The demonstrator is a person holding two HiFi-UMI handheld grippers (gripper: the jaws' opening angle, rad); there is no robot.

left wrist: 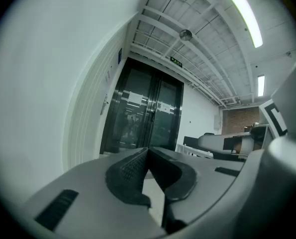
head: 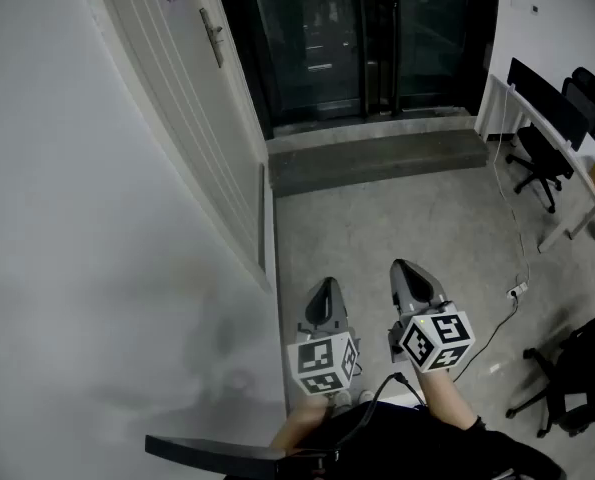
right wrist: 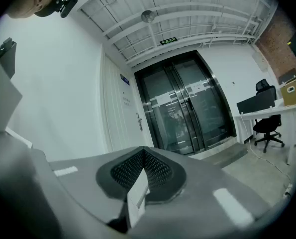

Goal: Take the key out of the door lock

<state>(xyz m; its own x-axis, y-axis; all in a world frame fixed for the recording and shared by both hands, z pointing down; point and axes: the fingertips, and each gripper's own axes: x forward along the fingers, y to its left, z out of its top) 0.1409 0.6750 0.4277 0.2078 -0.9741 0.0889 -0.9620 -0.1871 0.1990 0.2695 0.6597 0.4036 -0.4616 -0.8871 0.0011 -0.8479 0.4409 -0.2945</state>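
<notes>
A white door [head: 192,118] stands in the left wall, with a metal handle [head: 214,36] far ahead of me. No key shows at this distance. My left gripper [head: 326,287] and right gripper [head: 401,267] are held side by side low over the floor, well short of the door, both pointing forward. In the left gripper view the jaws meet at the tip [left wrist: 148,149], with the door handle [left wrist: 105,104] small beyond them. The right gripper view shows its jaws closed at the tip [right wrist: 144,151] and nothing held, the handle [right wrist: 139,122] far off.
Dark glass double doors [head: 362,38] close the corridor's end behind a grey step [head: 377,158]. A white desk [head: 537,118] with black office chairs [head: 539,163] lines the right side. A power strip and cable [head: 517,290] lie on the floor, and another chair [head: 577,378] stands near right.
</notes>
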